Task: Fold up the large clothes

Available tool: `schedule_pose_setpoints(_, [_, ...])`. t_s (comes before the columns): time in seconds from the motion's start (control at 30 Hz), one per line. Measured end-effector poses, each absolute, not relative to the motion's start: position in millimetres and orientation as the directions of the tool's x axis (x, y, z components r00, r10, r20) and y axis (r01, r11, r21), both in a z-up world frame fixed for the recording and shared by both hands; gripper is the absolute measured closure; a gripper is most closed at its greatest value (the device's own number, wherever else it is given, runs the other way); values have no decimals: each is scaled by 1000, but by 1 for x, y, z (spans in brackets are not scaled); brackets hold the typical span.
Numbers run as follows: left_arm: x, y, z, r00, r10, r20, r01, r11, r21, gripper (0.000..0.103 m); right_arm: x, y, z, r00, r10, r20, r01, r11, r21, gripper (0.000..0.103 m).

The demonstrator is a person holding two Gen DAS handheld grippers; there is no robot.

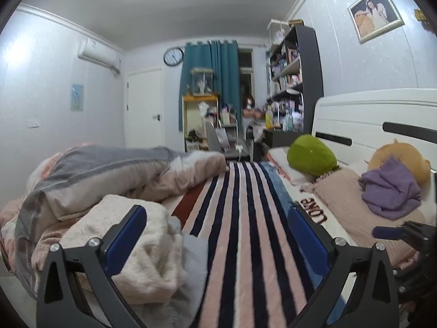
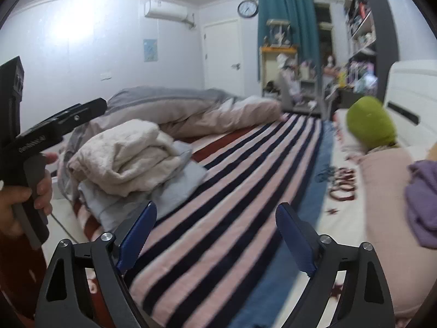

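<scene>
A large striped cloth [image 1: 245,218], pink with dark navy bands, lies spread flat along the bed; it also shows in the right wrist view [image 2: 232,191]. My left gripper [image 1: 215,224] is open and empty, hovering over the cloth's near end. My right gripper [image 2: 215,218] is open and empty above the same cloth. A folded cream fleece garment [image 1: 131,235] on a grey folded piece lies left of the stripes, and shows in the right wrist view [image 2: 123,153]. The left gripper's body [image 2: 54,125] appears at the left, held by a hand.
A rumpled grey and pink duvet [image 1: 114,175] is heaped at the left. A green plush [image 1: 311,155], an orange plush [image 1: 398,158] and a purple garment [image 1: 390,188] lie on pink pillows by the white headboard [image 1: 368,120]. Cluttered shelves stand beyond the bed.
</scene>
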State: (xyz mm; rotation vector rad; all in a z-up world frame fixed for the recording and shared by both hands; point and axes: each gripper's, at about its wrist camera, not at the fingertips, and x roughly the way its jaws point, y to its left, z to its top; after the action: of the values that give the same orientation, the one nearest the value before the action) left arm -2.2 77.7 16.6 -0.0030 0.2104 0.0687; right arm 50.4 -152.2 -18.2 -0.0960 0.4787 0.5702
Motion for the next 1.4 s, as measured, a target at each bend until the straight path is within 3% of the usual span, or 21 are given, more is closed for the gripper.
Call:
schedule_pose_setpoints(0.17, [-11, 38, 12, 979, 68, -194, -72, 997, -15, 1, 27, -189, -10, 809, 445, -385, -485, 874, -8, 3])
schedule_pose_setpoints(0.43, [-19, 5, 6, 977, 57, -205, -58, 998, 0, 1, 6, -228, -3, 857, 402, -322, -435, 900, -32, 3])
schedule_pose_setpoints(1.4, [-37, 12, 4, 981, 43, -191, -46, 999, -11, 1, -8, -217, -5, 855, 424, -298, -447, 894, -11, 3])
